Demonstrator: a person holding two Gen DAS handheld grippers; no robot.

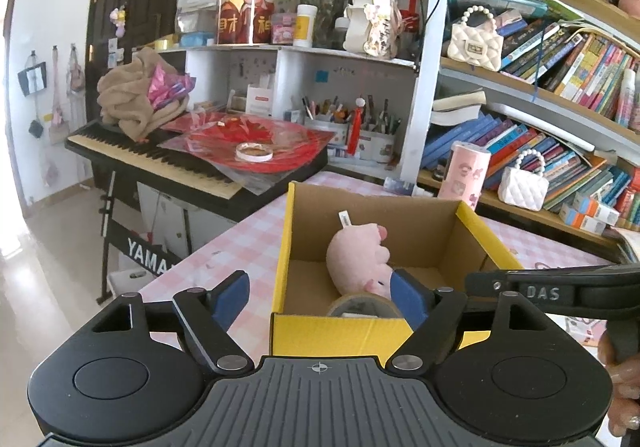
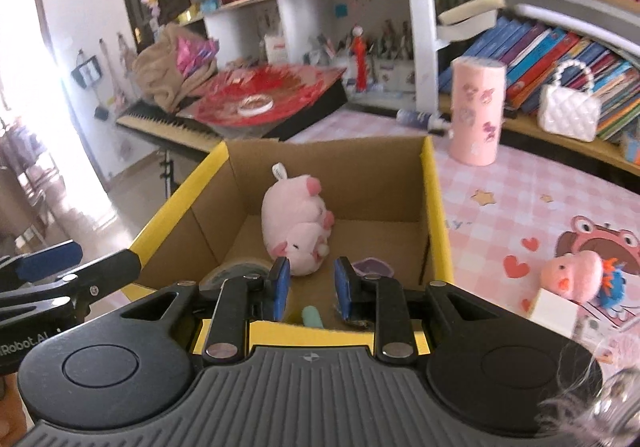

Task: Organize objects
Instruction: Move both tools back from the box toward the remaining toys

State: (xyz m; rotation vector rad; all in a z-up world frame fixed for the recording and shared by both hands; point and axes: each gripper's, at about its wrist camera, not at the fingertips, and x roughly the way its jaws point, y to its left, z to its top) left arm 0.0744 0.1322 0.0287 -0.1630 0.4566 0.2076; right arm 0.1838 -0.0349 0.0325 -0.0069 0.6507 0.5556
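A cardboard box with yellow rims (image 1: 282,247) (image 2: 436,207) stands on the pink checked table. Inside lie a pink pig plush (image 1: 356,259) (image 2: 296,231), a roll of tape (image 1: 360,307) (image 2: 236,271), a purple piece (image 2: 372,267) and a small teal item (image 2: 310,317). My left gripper (image 1: 320,299) is open wide at the box's near left corner, one pad outside and one inside beside the plush, nothing gripped. My right gripper (image 2: 312,287) hovers over the box's near edge, its pads a narrow gap apart and empty.
On the table to the right are a small pink pig toy with blue and orange tufts (image 2: 572,275), a white card (image 2: 554,313) and a tall pink cylinder (image 2: 476,111). A keyboard with red sheets (image 1: 168,163) stands behind the box, bookshelves to the right.
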